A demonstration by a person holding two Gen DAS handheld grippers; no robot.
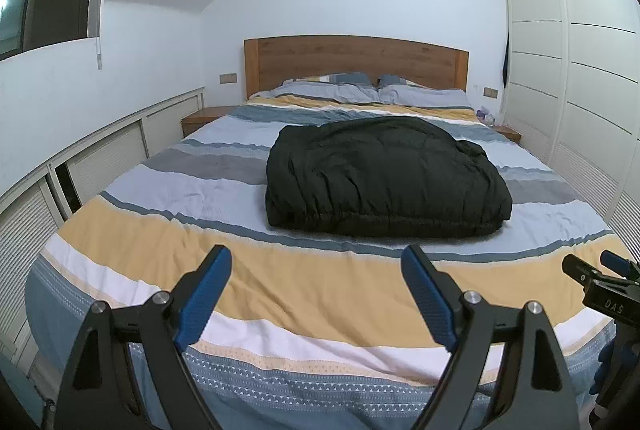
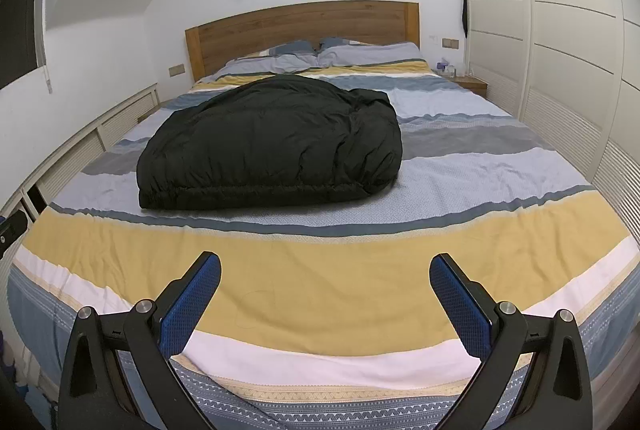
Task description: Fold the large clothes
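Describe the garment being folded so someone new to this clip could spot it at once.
Find the bed with the wooden headboard and striped cover. Mid-bed lies the jacket, a puffy bundle with a gathered hem facing the open grippers. It is the only black item among the pale blue, grey and yellow stripes.

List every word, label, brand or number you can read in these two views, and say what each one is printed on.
"DAS": pale letters on the black body of the right claw, seen at the right edge of the left wrist view; the print runs on out of the picture, so the word may be cut off.

Nothing else is readable: the bulky black padded jacket, the striped bed cover and the white louvred wardrobe show no lettering.
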